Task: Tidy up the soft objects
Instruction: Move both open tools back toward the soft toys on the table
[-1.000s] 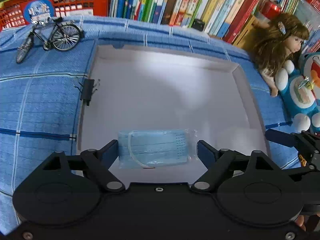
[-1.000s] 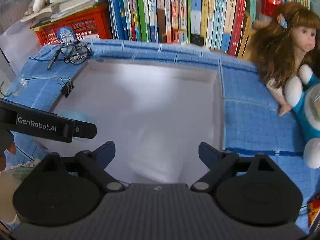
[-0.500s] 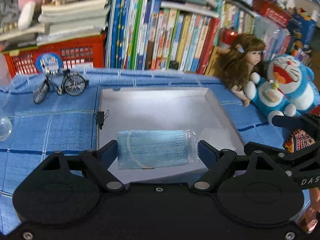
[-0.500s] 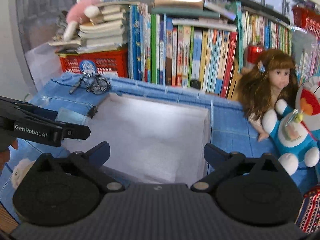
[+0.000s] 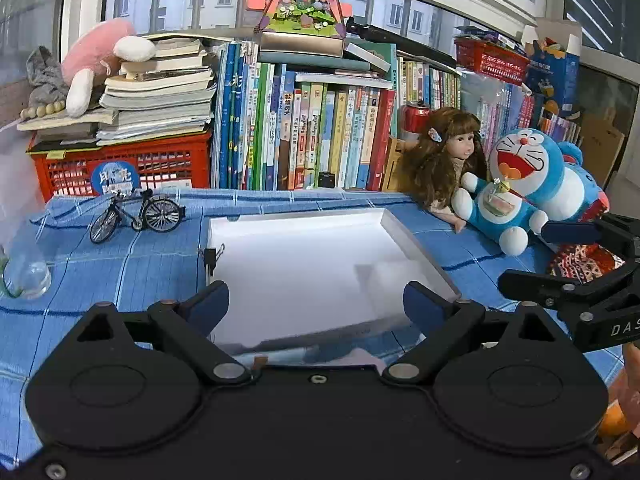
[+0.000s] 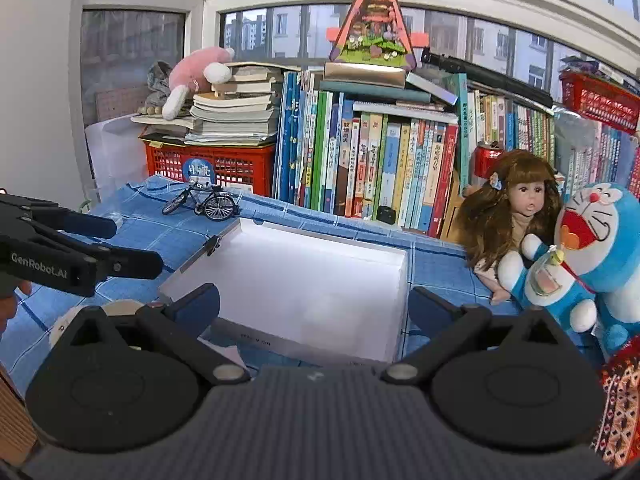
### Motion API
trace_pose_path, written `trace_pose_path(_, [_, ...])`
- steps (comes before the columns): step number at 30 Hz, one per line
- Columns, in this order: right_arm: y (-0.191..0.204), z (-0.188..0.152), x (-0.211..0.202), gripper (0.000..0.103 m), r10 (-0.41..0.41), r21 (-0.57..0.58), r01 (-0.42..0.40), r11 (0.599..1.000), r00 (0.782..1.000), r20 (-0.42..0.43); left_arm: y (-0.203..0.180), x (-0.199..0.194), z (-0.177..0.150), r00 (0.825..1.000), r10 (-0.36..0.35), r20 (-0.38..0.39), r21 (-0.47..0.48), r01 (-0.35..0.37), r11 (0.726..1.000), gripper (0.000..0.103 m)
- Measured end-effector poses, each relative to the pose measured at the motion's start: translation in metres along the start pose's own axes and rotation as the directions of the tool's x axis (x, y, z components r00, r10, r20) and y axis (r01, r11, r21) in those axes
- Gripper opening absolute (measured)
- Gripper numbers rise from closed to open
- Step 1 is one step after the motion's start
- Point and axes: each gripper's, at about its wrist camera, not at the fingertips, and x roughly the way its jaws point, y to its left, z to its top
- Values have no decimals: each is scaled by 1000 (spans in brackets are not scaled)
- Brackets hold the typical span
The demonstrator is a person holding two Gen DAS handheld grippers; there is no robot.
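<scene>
A shallow white box (image 5: 416, 246) (image 6: 400, 280) lies open on the blue checked cloth. The blue mask pack seen earlier is hidden from both views now. My left gripper (image 5: 316, 304) is open and empty, held back above the box's near edge; it also shows in the right wrist view (image 6: 120, 240). My right gripper (image 6: 314, 306) is open and empty in front of the box; it shows at the right of the left wrist view (image 5: 560, 256). A blue Doraemon plush (image 5: 520, 188) (image 6: 592, 256) and a brown-haired doll (image 5: 444, 156) (image 6: 508, 216) sit right of the box.
A toy bicycle (image 5: 136, 214) and a binder clip (image 5: 210, 256) are left of the box. A glass (image 5: 26, 276) stands at the far left. Books (image 5: 320, 132), a red crate (image 5: 120, 164) and a pink plush (image 5: 96, 60) line the back. A patterned fabric item (image 5: 580, 260) lies at the right.
Both grippers have pulled back and up from the box and now look level at the shelf. The mask pack has dropped out of the left wrist view.
</scene>
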Motion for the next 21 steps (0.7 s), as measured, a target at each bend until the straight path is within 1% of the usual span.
trace_pose_path(5, [-2, -14, -19, 103, -10, 17, 10, 1000, 999, 31, 8, -15, -14, 1000, 3, 0, -12, -3, 1000, 94])
trace_pose_path(11, [-9, -45, -41, 103, -110, 57, 105, 993, 988, 106, 20, -42, -40, 999, 28, 39, -22, -27, 999, 100])
trace_pose_path(16, [-21, -70, -49, 103, -154, 101, 144, 984, 983, 103, 32, -59, -63, 995, 72, 65, -40, -69, 997, 100])
trace_pose_path(21, [-29, -95, -52, 103, -197, 128, 185, 974, 976, 93, 42, -65, -94, 985, 132, 115, -41, -128, 991, 101])
